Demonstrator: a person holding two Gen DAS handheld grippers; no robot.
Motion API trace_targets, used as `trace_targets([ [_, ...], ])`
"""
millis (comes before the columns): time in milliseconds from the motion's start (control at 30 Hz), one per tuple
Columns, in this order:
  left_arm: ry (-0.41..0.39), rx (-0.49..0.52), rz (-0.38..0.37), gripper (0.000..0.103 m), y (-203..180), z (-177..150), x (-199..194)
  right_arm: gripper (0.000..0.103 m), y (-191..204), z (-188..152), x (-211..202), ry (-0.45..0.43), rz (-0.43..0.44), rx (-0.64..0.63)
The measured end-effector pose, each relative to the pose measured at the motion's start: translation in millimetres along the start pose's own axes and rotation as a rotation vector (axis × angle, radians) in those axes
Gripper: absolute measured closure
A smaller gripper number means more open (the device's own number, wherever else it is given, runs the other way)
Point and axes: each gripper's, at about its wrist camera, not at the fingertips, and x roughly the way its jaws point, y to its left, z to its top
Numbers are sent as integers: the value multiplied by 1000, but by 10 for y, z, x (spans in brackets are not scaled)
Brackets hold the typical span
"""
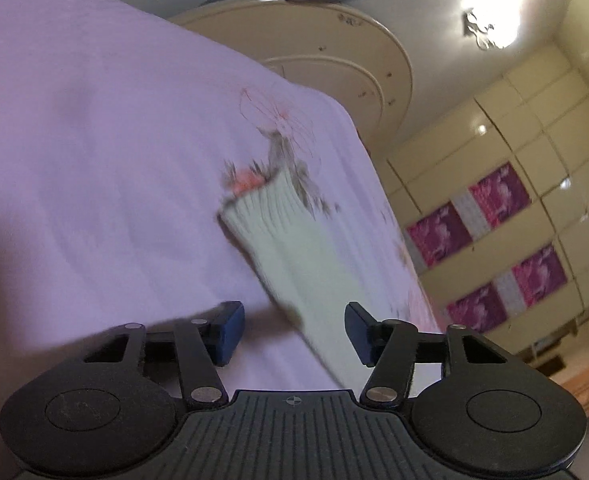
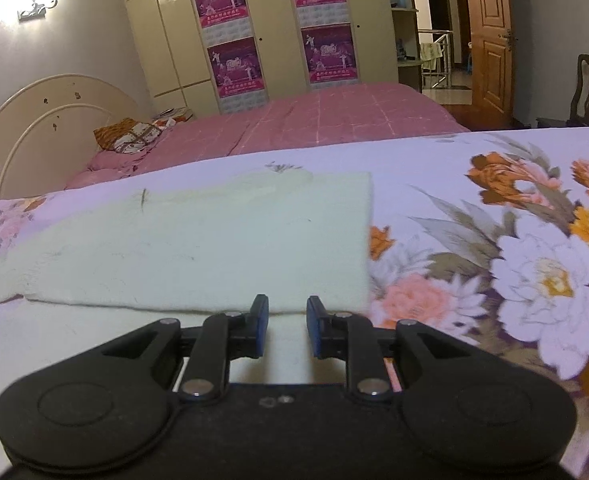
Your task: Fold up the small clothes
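Where the floral bedsheet (image 2: 494, 240) covers the bed, pale green knit garment (image 2: 214, 248) lies flat; left tool (image 1: 294, 334) released, wide; right tool (image 2: 287, 326) released, narrow gap, at garment's near edge.

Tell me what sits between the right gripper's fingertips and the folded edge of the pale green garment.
In the right wrist view, only the garment's own lower layer lies between the right gripper and the pale green garment fold edge.
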Motion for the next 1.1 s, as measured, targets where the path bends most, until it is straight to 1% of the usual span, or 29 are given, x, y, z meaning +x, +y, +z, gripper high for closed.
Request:
trace_targets([
  [133, -3, 5, 6, 46, -17, 32, 132, 81, -23, 54, 107, 3, -2, 28],
  [200, -8, 2, 6, 46, -8, 59, 194, 79, -70, 72, 161, 6, -7, 49],
  [300, -12, 37, 22, 46, -59, 64, 283, 79, -116, 69, 206, 11, -18, 70],
  [333, -12, 52, 33, 61, -83, 71, 299, 79, -130, 65, 213, 13, -19, 75],
  [400, -3, 107, 106, 101, -182, 144, 335, 81, -149, 62, 219, 15, -21, 77],
  [433, -12, 129, 106, 101, -223, 131, 326, 81, -154, 64, 214, 15, -21, 77],
  [500, -55, 197, 54, 101, -373, 70, 228, 80, -170, 67, 188, 11, -21, 79],
  [600, -75, 334, -35, 101, -745, -102, 130, 79, -197, 71, 132, 1, -25, 86],
  [667, -64, 463, -96, 101, -1091, -309, 89, 79, -225, 72, 103, -3, -29, 94],
  [700, -53, 508, -126, 101, -1241, -418, 81, 79, -238, 65, 87, -5, -32, 98],
  [767, 8, 577, -184, 101, -1527, -695, 90, 79, -268, 52, 54, -7, -35, 108],
  [833, 58, 665, -216, 101, -1797, -1012, 107, 79, -295, 28, 25, -9, -37, 118],
  [900, 115, 718, -257, 101, -2051, -1353, 115, 79, -320, -4, -8, -8, -38, 126],
  [967, 164, 757, -281, 101, -2234, -1653, 162, 78, -352, -26, -42, -9, -38, 133],
  [1100, 253, 815, -319, 101, -2533, -2309, 112, 78, -441, -72, -113, -11, -39, 153],
])
